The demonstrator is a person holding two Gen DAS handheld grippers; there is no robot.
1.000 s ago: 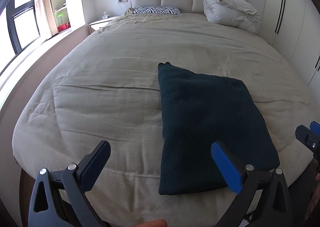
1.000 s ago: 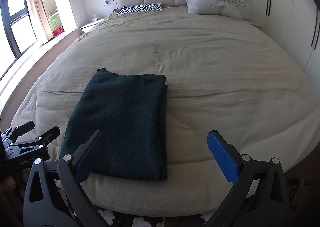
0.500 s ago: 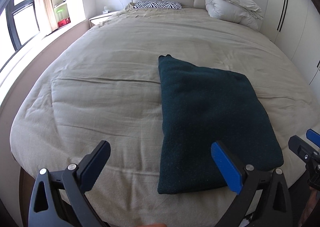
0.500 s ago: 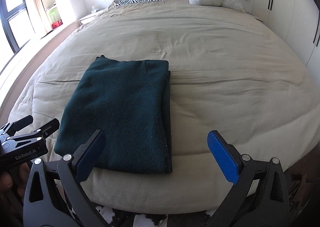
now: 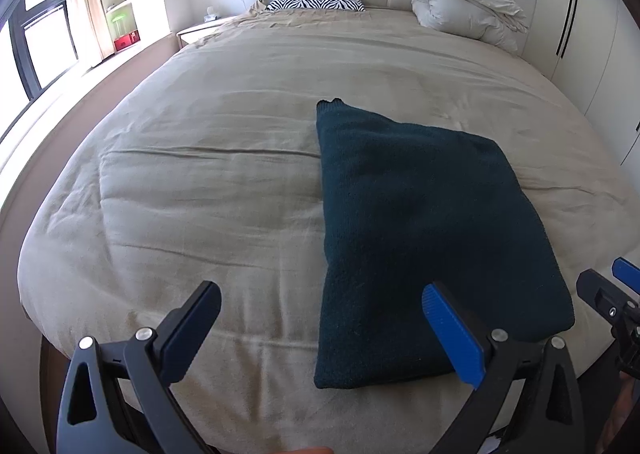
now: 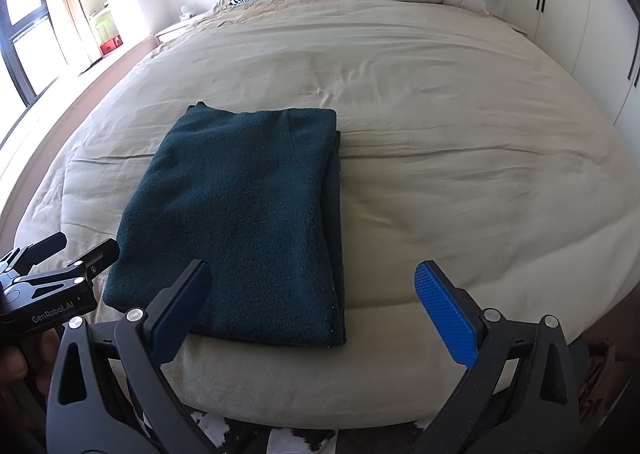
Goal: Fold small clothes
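Left wrist view, both grippers' fingers (image 5: pixel 452 334) wide apart w/ nothing held, hovering near folded dark-green cloth (image 5: pixel 420 234) on bed (image 5: pixel 200 174)

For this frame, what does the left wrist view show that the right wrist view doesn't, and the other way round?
Only the left wrist view shows the left gripper from behind, jaws wide open, and the right gripper's tips at its right edge. Only the right wrist view shows the stacked layer edges along the right side of the dark green folded garment, the patterned floor below the bed's foot, and the right gripper open. Both show the garment lying flat near the foot of the beige bed, untouched, plus the zebra pillow and the white duvet bundle.
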